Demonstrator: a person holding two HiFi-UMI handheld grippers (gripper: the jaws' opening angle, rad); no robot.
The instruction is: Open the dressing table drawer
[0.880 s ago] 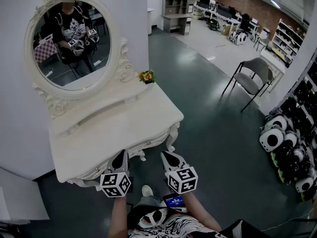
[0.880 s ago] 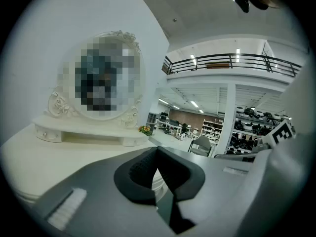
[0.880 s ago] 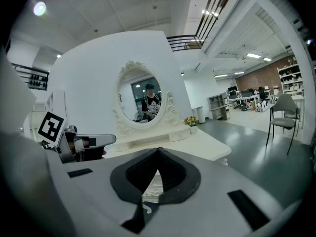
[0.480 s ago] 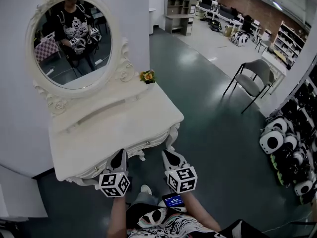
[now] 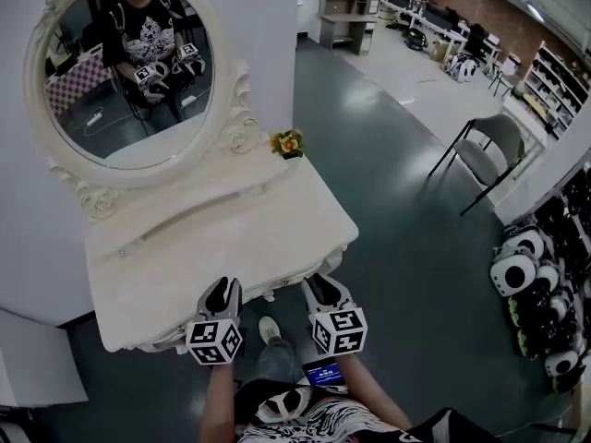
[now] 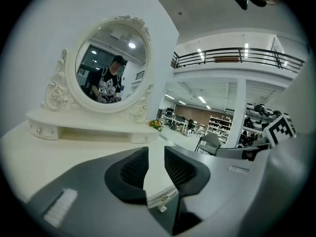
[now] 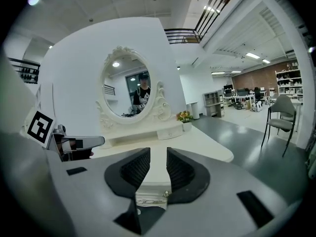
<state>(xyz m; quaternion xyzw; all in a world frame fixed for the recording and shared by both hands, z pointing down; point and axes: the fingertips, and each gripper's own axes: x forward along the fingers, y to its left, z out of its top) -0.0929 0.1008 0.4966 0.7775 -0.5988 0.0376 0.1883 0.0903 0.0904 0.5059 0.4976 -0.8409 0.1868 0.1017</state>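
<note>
The white dressing table stands against the wall under an oval mirror. Its carved front apron with the drawer shows between my two grippers. My left gripper points at the front edge with its jaws apart; in the left gripper view a small drawer knob shows low in the gap of that gripper. My right gripper is also at the front edge, open. Its own view has another knob just below the gap of the right gripper. Neither gripper holds anything.
A small pot of flowers sits at the table's back right corner. A grey chair stands on the green floor to the right, and panda-like machines line the far right. My shoe is under the table's edge.
The table and mirror now look larger and nearer. Both grippers have come up to the table's front edge, with their tips now over the apron.
</note>
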